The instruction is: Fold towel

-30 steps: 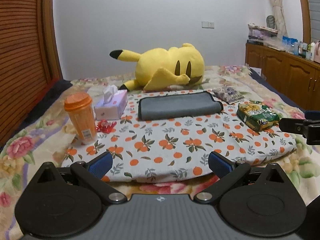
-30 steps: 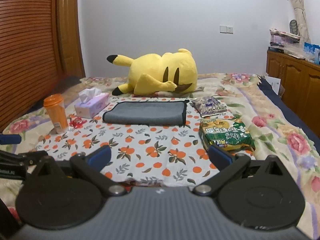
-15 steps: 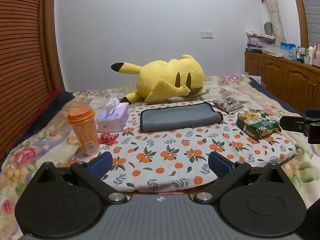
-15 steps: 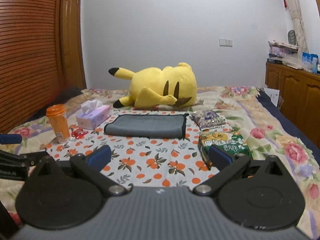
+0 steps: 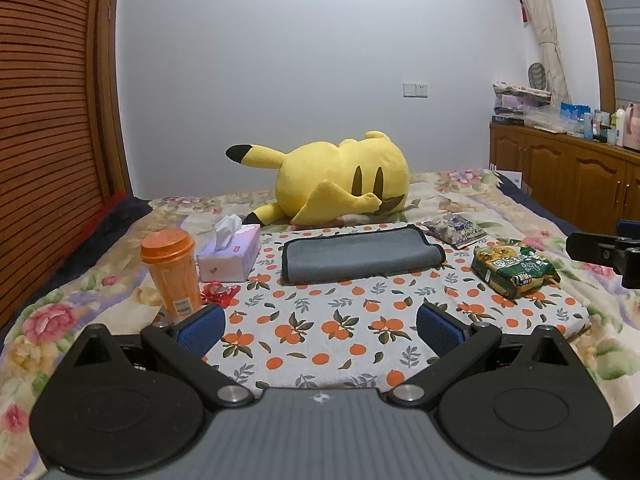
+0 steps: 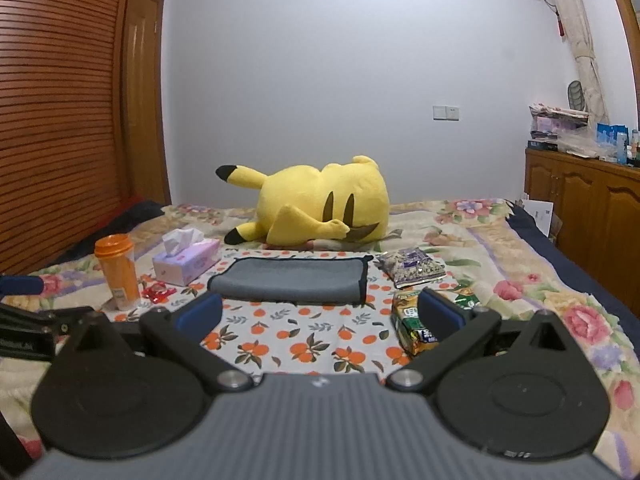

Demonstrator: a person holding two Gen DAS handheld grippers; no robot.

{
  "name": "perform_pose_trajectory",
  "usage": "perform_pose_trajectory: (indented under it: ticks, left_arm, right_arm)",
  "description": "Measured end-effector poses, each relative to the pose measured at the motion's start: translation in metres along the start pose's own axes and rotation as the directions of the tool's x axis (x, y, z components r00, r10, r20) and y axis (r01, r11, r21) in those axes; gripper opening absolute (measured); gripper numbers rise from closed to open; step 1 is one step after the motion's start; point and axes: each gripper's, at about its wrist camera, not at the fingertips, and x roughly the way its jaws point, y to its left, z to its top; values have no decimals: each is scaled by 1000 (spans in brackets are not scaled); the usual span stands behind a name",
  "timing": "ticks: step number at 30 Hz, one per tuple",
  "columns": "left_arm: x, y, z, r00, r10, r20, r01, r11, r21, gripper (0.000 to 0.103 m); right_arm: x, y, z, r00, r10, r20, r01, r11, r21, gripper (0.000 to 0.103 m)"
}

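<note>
Orange first: at far left of the orange-print cloth [image 5: 332,320] we note an orange lidded cup [image 5: 171,270], upright, on the cloth's left edge. A red wrapper [image 5: 219,293] lies just beside its base, to the right. Next, a lilac tissue box [image 5: 230,254] w/ one tissue sticking up, close behind the wrapper.

Centre: the grey towel [image 5: 360,255] lies folded into a long flat bundle w/ dark edging, on the far part of the cloth, between tissue box and snack packs. Nothing touches it. Right wrist view confirms: towel [image 6: 290,286] flat, apart from both tools. Behind it, a yellow plush toy [image 5: 340,184] lies on its side on the floral bed cover [image 5: 72,320].

Right of towel: a purple snack pack [image 5: 456,230] at the cloth's far corner, then a green snack pack [image 5: 514,270] nearer us. Wooden cabinets [image 5: 560,176] stand at far right along the wall.

Left hand-held gripper [image 5: 320,330]: blue pads spread wide, released, holding nothing, over the cloth's near edge. Right hand-held gripper [image 6: 320,316]: likewise spread and released, nothing between the pads; its right pad overlaps the green pack in view, contact cannot be told.
</note>
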Motion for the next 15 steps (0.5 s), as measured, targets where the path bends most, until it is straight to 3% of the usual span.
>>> perform_pose_trajectory:
  ticks: [15]
  left_arm:
    - [0, 0, 0, 1000, 0, 0, 0, 1000, 1, 103]
  right_arm:
    - [0, -1, 0, 1000, -1, -2, 1, 1000, 0, 103]
